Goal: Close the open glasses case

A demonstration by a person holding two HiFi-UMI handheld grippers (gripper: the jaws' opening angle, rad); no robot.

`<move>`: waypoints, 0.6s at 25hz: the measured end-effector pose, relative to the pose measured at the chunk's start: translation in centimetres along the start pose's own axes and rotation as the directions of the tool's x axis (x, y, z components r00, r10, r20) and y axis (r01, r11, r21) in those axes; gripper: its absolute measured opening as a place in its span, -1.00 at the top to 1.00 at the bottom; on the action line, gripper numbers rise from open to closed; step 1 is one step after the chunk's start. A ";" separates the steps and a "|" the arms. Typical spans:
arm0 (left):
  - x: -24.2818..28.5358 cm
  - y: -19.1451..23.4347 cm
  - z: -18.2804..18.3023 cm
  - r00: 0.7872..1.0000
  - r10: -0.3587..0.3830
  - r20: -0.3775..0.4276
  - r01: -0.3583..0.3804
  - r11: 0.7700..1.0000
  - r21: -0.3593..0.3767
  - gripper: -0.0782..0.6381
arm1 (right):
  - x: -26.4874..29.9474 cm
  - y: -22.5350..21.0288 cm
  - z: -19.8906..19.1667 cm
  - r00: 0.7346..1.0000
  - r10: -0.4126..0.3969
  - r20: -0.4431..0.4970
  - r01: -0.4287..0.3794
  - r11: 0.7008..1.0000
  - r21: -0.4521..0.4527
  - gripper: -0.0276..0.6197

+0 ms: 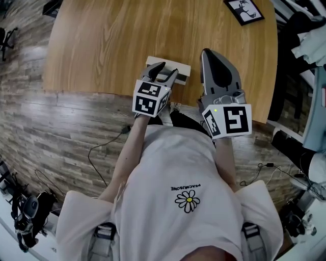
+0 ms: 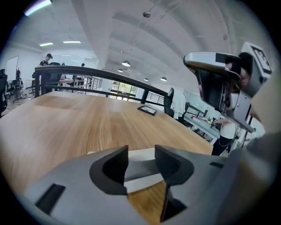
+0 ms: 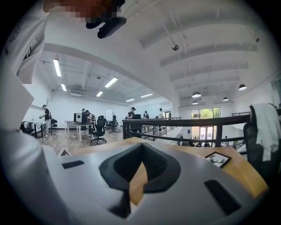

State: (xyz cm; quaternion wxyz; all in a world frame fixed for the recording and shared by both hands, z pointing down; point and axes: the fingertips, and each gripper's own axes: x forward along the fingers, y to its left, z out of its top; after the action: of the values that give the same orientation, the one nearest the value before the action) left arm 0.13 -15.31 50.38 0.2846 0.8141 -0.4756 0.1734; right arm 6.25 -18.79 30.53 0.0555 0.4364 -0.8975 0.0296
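A white glasses case (image 1: 175, 67) lies on the wooden table (image 1: 127, 41), close to its front edge. My left gripper (image 1: 169, 69) hovers over the case's near side, open, with nothing between its fingers. In the left gripper view the case (image 2: 141, 168) shows through the gap of the left gripper (image 2: 141, 152) as two white strips with a grey band between them. My right gripper (image 1: 205, 51) is shut and empty, just right of the case and raised above the table. The right gripper (image 3: 141, 146) shows its jaws meeting at the tip. The case is out of sight in that view.
A black-framed picture (image 1: 243, 10) lies at the table's far right, also visible as the picture (image 3: 218, 159) and the picture (image 2: 147, 110). The table's front edge (image 1: 102, 93) runs just below both grippers. Cables (image 1: 104, 148) trail on the wood floor. A dark railing (image 3: 193, 125) stands beyond the table.
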 end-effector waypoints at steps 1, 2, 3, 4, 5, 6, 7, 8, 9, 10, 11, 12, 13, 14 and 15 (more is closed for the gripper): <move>-0.1 0.0 -0.2 1.000 0.007 0.000 -0.007 1.000 -0.002 0.23 | 0.1 0.2 -0.1 1.000 0.012 -0.002 -0.012 1.000 0.002 0.89; -0.1 0.0 -0.5 1.000 0.014 0.001 -0.014 1.000 -0.003 0.23 | 0.2 0.3 -0.1 1.000 0.024 -0.003 -0.024 1.000 0.002 0.89; -0.2 0.0 -0.6 1.000 0.021 0.004 -0.021 1.000 -0.005 0.23 | 0.4 0.4 -0.2 0.999 0.034 -0.003 -0.034 0.999 0.001 0.89; -0.3 0.0 -0.8 1.000 0.027 0.007 -0.027 1.000 -0.009 0.23 | 0.4 0.5 -0.2 0.999 0.043 -0.003 -0.043 0.999 0.001 0.89; -0.4 0.0 -0.9 0.999 0.034 0.010 -0.034 0.999 -0.013 0.24 | 0.5 0.6 -0.3 0.999 0.051 -0.004 -0.051 0.999 0.002 0.89; -0.4 0.0 -1.0 0.999 0.040 0.011 -0.039 0.999 -0.018 0.24 | 0.5 0.7 -0.4 0.998 0.058 -0.006 -0.057 0.998 0.003 0.89; -0.5 0.0 -1.1 0.999 0.045 0.012 -0.044 0.999 -0.023 0.25 | 0.5 0.8 -0.5 0.998 0.063 -0.008 -0.063 0.998 0.005 0.89; -0.5 0.0 -1.2 0.999 0.049 0.013 -0.048 0.998 -0.026 0.24 | 0.5 0.9 -0.6 0.998 0.069 -0.010 -0.069 0.998 0.007 0.89; -0.6 0.1 -1.2 0.999 0.052 0.014 -0.052 0.998 -0.029 0.25 | 0.6 1.0 -0.6 0.997 0.075 -0.011 -0.075 0.997 0.007 0.89; -0.6 0.2 -1.3 0.998 0.055 0.015 -0.055 0.998 -0.031 0.25 | 0.6 1.2 -0.6 0.997 0.081 -0.011 -0.081 0.997 0.006 0.89; -0.7 0.3 -1.3 0.998 0.058 0.017 -0.058 0.998 -0.034 0.25 | 0.7 1.3 -0.6 0.996 0.086 -0.011 -0.086 0.996 0.005 0.89; -0.7 0.3 -1.3 0.998 0.060 0.018 -0.060 0.998 -0.037 0.25 | 0.8 1.4 -0.6 0.996 0.089 -0.012 -0.089 0.996 0.005 0.89; -0.7 0.3 -1.3 0.998 0.063 0.019 -0.062 0.997 -0.040 0.25 | 0.8 1.4 -0.6 0.996 0.092 -0.013 -0.092 0.996 0.005 0.89; -0.8 0.3 -1.4 0.998 0.065 0.018 -0.064 0.997 -0.042 0.26 | 0.8 1.4 -0.6 0.995 0.095 -0.013 -0.095 0.995 0.006 0.89; -0.8 0.3 -1.5 0.998 0.066 0.016 -0.066 0.997 -0.044 0.26 | 0.8 1.5 -0.6 0.995 0.097 -0.014 -0.097 0.995 0.006 0.89</move>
State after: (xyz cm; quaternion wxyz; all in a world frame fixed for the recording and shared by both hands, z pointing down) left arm -0.52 -13.95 51.18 0.2923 0.7930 -0.5084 0.1650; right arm 4.66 -18.44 31.24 0.0590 0.3921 -0.9172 0.0379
